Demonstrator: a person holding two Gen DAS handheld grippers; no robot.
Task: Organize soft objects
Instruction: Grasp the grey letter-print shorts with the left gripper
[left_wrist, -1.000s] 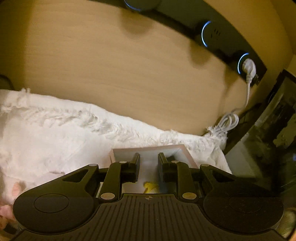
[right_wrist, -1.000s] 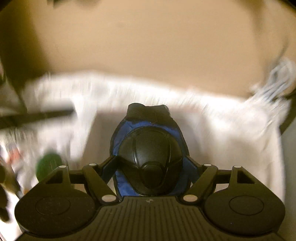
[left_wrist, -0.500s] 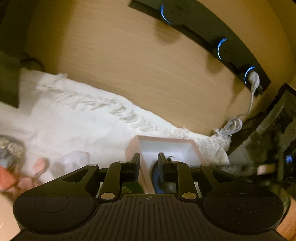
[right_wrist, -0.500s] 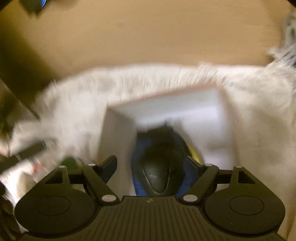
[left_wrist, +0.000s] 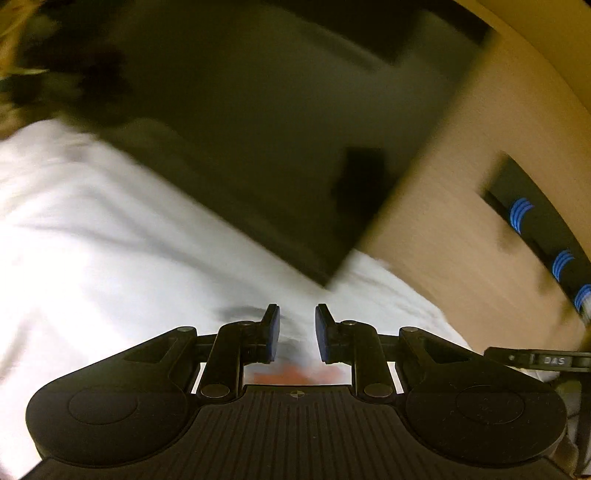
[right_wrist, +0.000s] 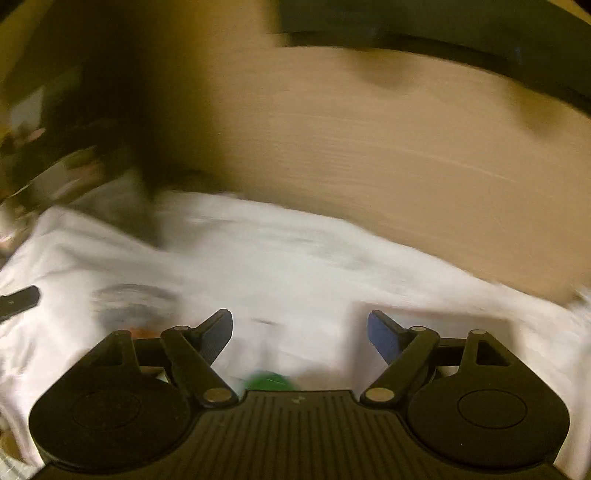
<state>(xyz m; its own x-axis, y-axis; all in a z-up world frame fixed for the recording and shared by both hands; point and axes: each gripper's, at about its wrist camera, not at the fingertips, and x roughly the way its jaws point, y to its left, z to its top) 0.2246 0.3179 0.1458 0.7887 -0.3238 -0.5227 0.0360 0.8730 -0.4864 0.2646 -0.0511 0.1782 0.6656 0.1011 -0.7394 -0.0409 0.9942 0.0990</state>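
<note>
Both views are motion-blurred. My left gripper (left_wrist: 297, 325) hovers over the white cloth (left_wrist: 110, 229), its jaws a narrow gap apart with nothing between them; a blurred orange-pink soft thing (left_wrist: 291, 376) lies just under it. My right gripper (right_wrist: 299, 332) is wide open and empty above the white cloth (right_wrist: 288, 266). A green soft object (right_wrist: 271, 381) shows just below it. The white box (right_wrist: 443, 321) lies to its right. A blurred grey soft object (right_wrist: 133, 301) lies on the cloth to the left.
A large dark panel (left_wrist: 258, 129) stands behind the cloth in the left wrist view. A wooden wall (right_wrist: 369, 147) with a black socket strip (left_wrist: 543, 229) runs along the back. A dark gripper part (right_wrist: 18, 301) shows at the left edge.
My right gripper has let go of the black-and-blue object into the white box, opened wide and swung left. My left gripper has swung left, away from the box.
</note>
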